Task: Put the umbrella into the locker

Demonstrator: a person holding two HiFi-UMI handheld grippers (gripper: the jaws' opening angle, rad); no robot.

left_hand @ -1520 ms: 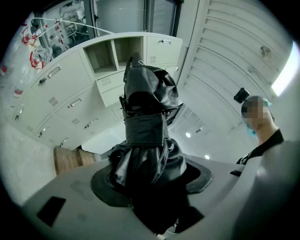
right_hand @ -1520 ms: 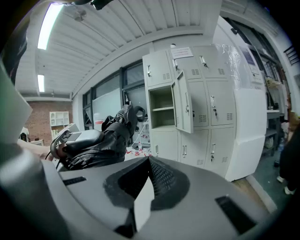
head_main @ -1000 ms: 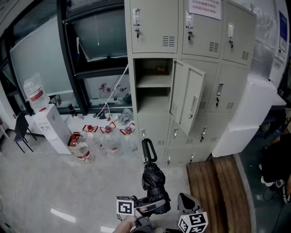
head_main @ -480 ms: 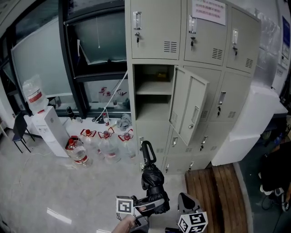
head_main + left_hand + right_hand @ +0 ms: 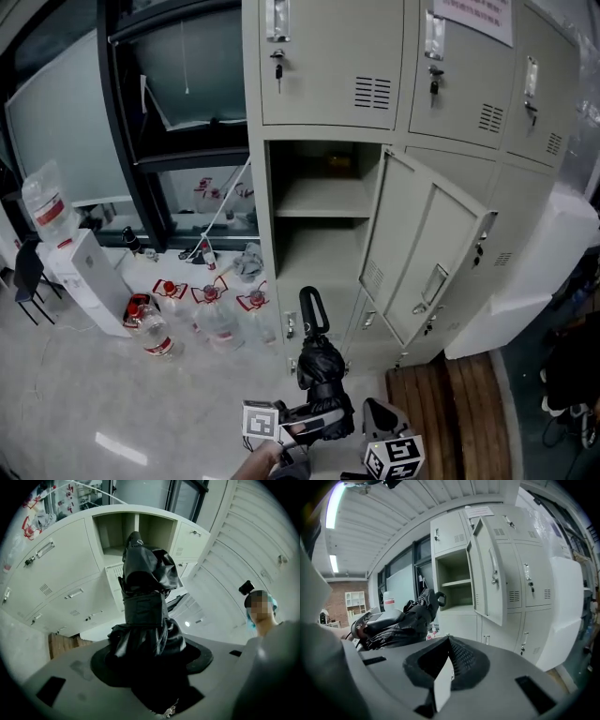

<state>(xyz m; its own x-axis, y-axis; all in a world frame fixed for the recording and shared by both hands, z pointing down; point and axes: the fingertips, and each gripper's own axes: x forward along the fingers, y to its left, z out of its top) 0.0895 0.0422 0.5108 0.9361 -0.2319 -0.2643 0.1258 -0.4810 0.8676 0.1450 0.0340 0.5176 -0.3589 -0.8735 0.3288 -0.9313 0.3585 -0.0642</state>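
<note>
Left gripper point(image 5: 149, 677): jaws clamped on the canopy end of the folded black umbrella point(image 5: 146, 592), which stands up out of the grip with its hooked handle point(image 5: 311, 309) leading. The umbrella is in the air, in front of and below the open locker point(image 5: 323, 239), not yet inside. Right gripper point(image 5: 446, 667): jaws closed together with nothing between them, just beside the left. Recommendation: enter handle first into the taller bay under the shelf point(image 5: 323, 199), keeping left of the door point(image 5: 427, 248), which hangs open at the right and narrows the approach. Tilt the umbrella toward level before entry, since upright it looks likely to catch the shelf edge, and set it on the bay floor before easing the grip. The free gripper could hold the door back if it swings. Writing: a notice point(image 5: 473, 11) with red print on an upper door, too small to read. The water bottles point(image 5: 155, 333) on the floor carry red labels, illegible. Both grippers bear black-and-white square markers, no text.
</note>
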